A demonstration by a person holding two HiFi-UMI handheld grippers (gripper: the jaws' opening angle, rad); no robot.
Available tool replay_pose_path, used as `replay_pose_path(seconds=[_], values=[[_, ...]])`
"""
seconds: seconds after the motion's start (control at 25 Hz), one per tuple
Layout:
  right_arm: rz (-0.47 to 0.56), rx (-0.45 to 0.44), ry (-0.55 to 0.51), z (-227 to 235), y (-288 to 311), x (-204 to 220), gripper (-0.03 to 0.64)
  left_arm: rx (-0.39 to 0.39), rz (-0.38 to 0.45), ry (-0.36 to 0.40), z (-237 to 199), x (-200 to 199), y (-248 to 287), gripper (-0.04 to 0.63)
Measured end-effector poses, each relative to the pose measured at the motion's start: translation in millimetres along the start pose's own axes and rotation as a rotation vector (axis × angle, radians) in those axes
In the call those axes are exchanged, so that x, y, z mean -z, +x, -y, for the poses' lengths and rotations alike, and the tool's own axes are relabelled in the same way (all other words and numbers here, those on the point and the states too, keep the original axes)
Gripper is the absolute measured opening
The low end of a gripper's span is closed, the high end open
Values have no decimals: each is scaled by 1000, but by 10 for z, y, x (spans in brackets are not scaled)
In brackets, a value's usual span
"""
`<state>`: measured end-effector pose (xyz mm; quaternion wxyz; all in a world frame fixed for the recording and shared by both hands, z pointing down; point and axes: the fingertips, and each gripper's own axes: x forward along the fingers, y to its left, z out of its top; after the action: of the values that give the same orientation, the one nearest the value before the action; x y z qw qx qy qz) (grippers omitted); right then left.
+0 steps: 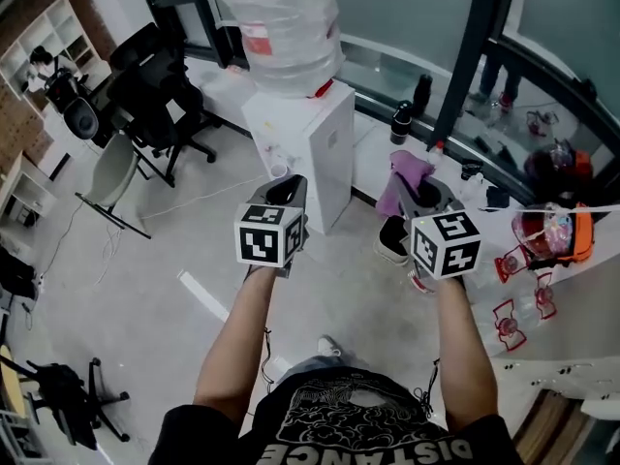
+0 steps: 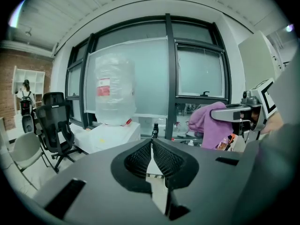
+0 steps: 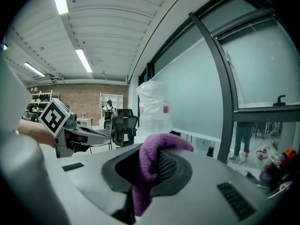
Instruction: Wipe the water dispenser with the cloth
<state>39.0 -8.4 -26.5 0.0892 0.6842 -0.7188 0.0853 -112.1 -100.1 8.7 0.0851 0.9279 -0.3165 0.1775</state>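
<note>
The white water dispenser (image 1: 315, 139) stands by the window with a clear plastic bottle (image 1: 286, 22) on top. It also shows in the left gripper view as the dispenser (image 2: 115, 136), and its bottle (image 3: 152, 108) is in the right gripper view. Both grippers hover in front of it, apart from it. My left gripper (image 1: 287, 190) is shut with nothing between its jaws (image 2: 151, 157). My right gripper (image 1: 426, 194) is shut on a purple cloth (image 1: 407, 175), which bulges out over the jaws (image 3: 151, 168) and hangs beside the dispenser (image 2: 210, 124).
Black office chairs (image 1: 155, 90) stand left of the dispenser. Dark bottles (image 1: 403, 120) sit on the window ledge behind it. A pair of shoes (image 1: 392, 242) lies on the floor near the right gripper. A white table (image 1: 572, 308) with red and orange items is at the right.
</note>
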Motion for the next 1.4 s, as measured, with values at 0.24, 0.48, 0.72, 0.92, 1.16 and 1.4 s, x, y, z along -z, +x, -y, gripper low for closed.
replay_pose_path(seconds=[0.24, 0.48, 0.72, 0.92, 1.16, 1.4], values=[[-16, 18, -8, 45, 454, -62, 43, 30, 10, -8, -294, -113, 363, 34], [-17, 5, -15, 203, 837, -110, 43, 23, 18, -13, -457, -194, 627, 34], [-12, -71, -20, 510, 1351, -106, 43, -47, 18, -12, -564, -248, 984, 34], [-25, -167, -9, 896, 1869, -27, 43, -150, 9, -57, -652, -288, 1363, 34], [-31, -289, 3, 1238, 2424, 11, 43, -256, -15, -106, -669, -296, 1693, 34], [-50, -378, 5, 1367, 2727, 159, 43, -355, -20, -161, -639, -227, 1789, 34]])
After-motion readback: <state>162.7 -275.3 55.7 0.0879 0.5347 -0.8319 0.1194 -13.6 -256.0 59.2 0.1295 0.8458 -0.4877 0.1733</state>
